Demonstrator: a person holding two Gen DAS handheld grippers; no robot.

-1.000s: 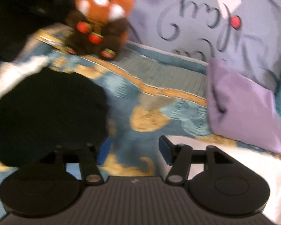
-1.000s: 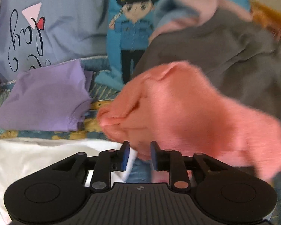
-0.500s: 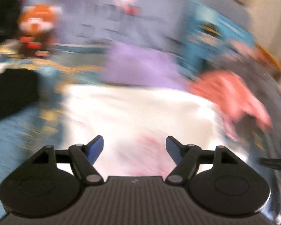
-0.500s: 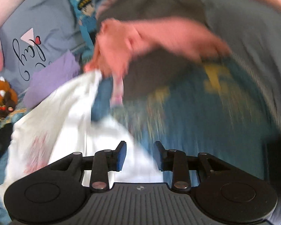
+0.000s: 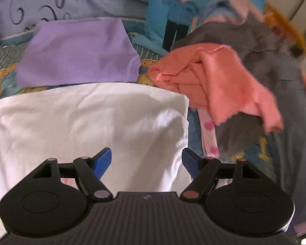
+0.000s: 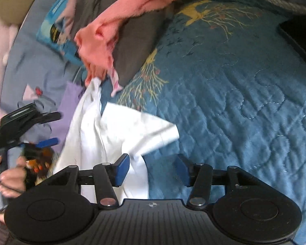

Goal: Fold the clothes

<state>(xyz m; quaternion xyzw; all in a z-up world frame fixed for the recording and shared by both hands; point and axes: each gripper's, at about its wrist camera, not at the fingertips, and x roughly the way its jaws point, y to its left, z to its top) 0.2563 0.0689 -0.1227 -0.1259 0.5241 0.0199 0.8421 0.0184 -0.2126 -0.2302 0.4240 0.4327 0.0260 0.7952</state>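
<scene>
Both grippers have swung from the pile to the white shirt on the blue quilt; the left gripper and right gripper, jaws opening and empty, should pinch its soft, light sleeve edge.

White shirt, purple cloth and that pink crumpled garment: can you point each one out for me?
White shirt [image 5: 91,122]: left wrist view, middle of its flat body.
Purple cloth [image 5: 77,53]: left wrist view, its centre.
Pink garment [image 5: 214,77]: left wrist view, its bunched middle.
</scene>
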